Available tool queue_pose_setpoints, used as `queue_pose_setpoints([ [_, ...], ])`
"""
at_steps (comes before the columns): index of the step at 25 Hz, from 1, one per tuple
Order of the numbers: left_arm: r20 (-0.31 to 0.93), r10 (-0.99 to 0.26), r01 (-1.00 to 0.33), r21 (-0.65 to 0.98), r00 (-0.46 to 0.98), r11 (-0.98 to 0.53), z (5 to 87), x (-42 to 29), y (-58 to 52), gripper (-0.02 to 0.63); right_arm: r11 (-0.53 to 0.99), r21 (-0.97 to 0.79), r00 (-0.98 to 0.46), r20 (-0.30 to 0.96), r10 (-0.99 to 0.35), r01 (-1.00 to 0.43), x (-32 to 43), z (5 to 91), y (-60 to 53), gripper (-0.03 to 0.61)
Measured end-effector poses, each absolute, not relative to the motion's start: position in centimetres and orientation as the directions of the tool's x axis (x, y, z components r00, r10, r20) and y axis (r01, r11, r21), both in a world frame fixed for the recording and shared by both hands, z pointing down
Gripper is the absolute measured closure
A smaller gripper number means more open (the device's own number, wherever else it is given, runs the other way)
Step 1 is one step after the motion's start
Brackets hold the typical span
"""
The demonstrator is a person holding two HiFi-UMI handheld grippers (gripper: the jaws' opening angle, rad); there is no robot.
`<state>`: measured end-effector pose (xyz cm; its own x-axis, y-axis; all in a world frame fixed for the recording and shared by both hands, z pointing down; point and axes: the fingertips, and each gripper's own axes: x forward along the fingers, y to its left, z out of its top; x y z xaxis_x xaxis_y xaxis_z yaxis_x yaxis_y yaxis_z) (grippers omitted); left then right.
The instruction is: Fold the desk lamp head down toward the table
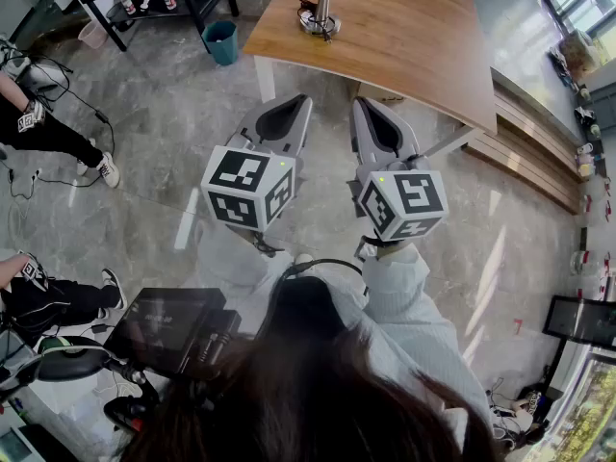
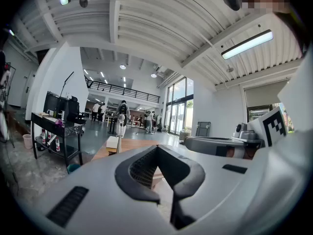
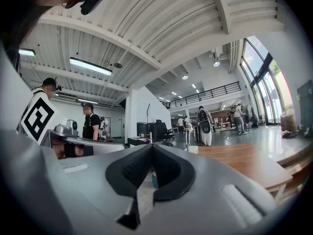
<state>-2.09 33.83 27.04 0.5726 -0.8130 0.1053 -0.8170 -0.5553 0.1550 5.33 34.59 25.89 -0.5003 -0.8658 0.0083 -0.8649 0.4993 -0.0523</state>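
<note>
2 closed, empty grippers, the left gripper [image 1: 299,98] and the right gripper [image 1: 358,103], point toward the desk lamp [image 1: 323,6], which stands straight up on the wooden table [image 1: 414,37] well ahead, about midway between them.

White sleeves [image 1: 409,296], grey hand-held grippers [image 1: 300,101], black-and-white marker cubes [image 1: 248,187], dark hair [image 1: 308,383]

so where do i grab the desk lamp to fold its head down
Likely near the top of the desk lamp, just under the head: the stem stands upright and slim over a round base, so jaws fit across it. Come in level from the near edge of the table.
</note>
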Motion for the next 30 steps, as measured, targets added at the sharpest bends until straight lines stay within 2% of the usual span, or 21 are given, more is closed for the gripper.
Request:
queue_pose_setpoints([
  [13, 0.102, -0.816, -0.819, 0.154, 0.569, -0.552, 26.7, -1.3, 33.9, 0.611, 0.512, -0.062, -0.512, -0.014, -0.859, -0.857, 5.9, 25.4, 34.9, 0.577],
  [22, 0.108, -0.834, -0.834, 0.196, 0.542, -0.517, 27.7, -0.3, 33.4, 0.611, 0.542, -0.053, -0.544, 0.026, -0.839, -0.839, 6.9, 26.6, 34.7, 0.577],
  [30, 0.123, -0.828, -0.829, 0.214, 0.547, -0.516, 29.5, -1.7, 27.0, 0.611, 0.544, -0.086, -0.549, 0.064, -0.833, -0.835, 5.9, 29.2, 28.0, 0.577],
])
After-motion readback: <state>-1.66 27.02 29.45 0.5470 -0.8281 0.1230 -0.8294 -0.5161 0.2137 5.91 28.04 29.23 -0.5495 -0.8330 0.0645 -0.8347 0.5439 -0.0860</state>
